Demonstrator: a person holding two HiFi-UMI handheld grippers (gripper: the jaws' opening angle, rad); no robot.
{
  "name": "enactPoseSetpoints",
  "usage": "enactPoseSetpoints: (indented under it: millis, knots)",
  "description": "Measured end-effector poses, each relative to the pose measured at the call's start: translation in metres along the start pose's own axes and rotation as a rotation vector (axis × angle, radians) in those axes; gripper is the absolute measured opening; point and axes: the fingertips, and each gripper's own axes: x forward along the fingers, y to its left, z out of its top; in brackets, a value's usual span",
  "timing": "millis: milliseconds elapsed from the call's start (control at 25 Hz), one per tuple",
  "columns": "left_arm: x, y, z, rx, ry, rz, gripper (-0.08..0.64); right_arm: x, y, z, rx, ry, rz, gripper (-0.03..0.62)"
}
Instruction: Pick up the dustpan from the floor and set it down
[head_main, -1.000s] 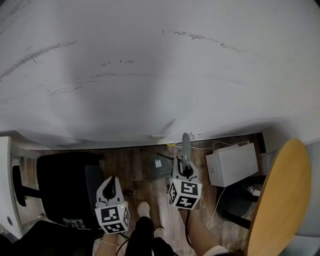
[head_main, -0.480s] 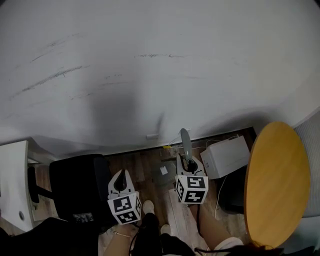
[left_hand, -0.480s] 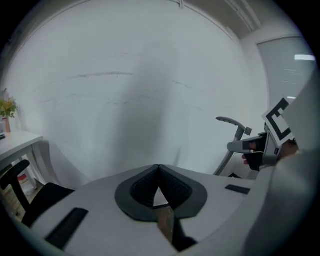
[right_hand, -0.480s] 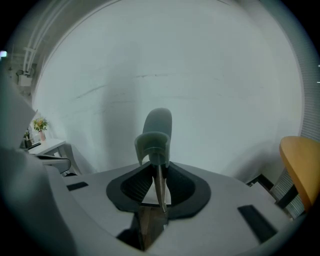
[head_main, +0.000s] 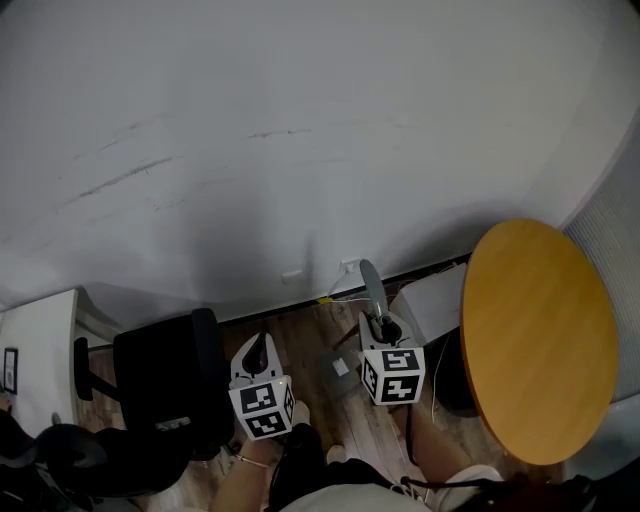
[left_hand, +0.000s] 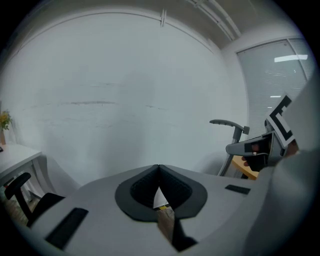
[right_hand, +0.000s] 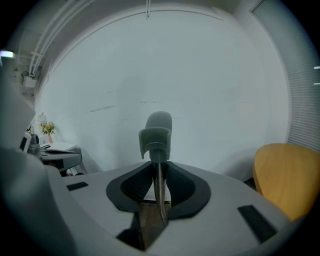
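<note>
Now the right tongs (right_hand: 159, 169) clench the dustpan (right_hand: 156, 132), handle upright beyond them, pan hanging below; left tongs (left_hand: 159, 169) clenched, empty.

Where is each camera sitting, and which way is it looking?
Head view: on the person's head, looking steeply down at the wooden floor; shows both forearms, the left gripper and the right gripper.
Left gripper view: rides the left gripper, faces the white wall; shows its own closed jaws.
Right gripper view: rides the right gripper, faces the same wall; its jaws clamp the dustpan handle.
Shared: both gripper views catch the round yellow table.
</note>
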Motion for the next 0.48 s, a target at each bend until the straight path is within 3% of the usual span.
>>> enactPoseSetpoints:
  millis: [240,480]
  knots:
    - [-0.046,-0.047,-0.007,0.053,-0.009,-0.080,0.017,-0.075,-0.013,-0.018,0.002,-0.025,-0.054,0.100]
    - [-0.075,-0.101,-0.014,0.108,0.002,-0.257,0.017,-0.155,-0.024,-0.038,0.024,-0.051,-0.144,0.100]
